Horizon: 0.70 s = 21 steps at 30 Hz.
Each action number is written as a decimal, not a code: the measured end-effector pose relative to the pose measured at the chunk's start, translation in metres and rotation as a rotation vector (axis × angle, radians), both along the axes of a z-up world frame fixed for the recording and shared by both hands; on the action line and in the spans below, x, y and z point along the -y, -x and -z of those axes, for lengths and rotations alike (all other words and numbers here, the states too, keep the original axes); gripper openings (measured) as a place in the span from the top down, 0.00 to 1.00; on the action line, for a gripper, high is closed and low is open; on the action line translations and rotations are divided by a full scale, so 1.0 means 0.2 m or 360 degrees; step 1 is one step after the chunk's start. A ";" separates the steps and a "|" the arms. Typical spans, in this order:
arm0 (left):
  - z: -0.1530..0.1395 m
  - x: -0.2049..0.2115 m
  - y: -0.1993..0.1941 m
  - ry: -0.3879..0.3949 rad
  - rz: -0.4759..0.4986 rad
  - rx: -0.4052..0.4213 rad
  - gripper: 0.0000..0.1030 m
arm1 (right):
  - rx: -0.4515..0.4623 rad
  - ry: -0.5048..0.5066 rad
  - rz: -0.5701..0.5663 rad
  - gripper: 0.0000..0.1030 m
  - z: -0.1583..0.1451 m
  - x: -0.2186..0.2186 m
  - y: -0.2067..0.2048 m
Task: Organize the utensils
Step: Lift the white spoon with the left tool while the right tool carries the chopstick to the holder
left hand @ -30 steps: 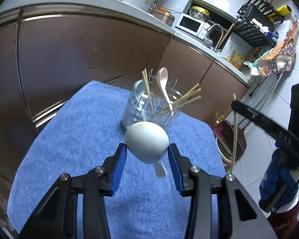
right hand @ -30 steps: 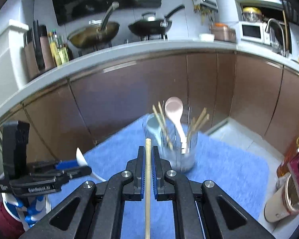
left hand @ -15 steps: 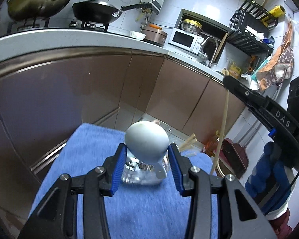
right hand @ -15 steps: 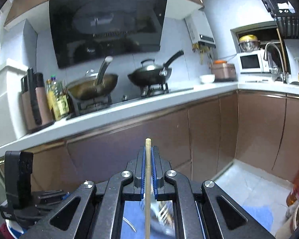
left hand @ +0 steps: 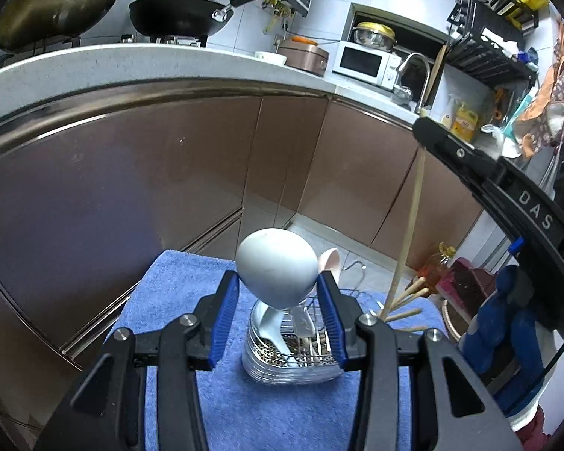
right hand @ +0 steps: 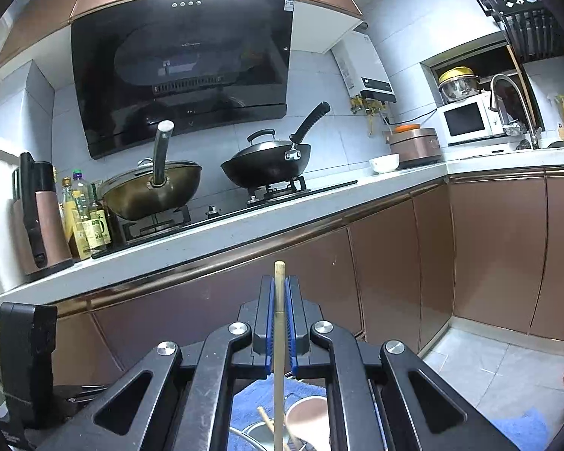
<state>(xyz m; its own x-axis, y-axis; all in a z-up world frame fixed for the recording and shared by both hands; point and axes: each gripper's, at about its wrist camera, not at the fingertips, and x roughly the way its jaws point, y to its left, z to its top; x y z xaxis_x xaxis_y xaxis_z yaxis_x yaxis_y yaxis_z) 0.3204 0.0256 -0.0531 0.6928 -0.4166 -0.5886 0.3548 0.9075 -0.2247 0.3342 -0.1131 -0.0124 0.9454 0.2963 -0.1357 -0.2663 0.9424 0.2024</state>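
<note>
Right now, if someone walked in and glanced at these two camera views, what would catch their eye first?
Probably the pale spoon pinched by its bowl in the left gripper, hanging above the clear utensil holder on the blue towel. Next, the single chopstick clamped upright in the right gripper, with the two woks on the stove behind.

The utensil holder (left hand: 293,353) is half hidden behind the white spoon (left hand: 276,270); its contents are indistinct.
</note>
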 end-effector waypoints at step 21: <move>0.30 0.15 -0.06 -0.0100 -0.0037 -0.0066 0.61 | -0.0025 0.0159 0.0071 0.94 0.22 -0.02 -0.01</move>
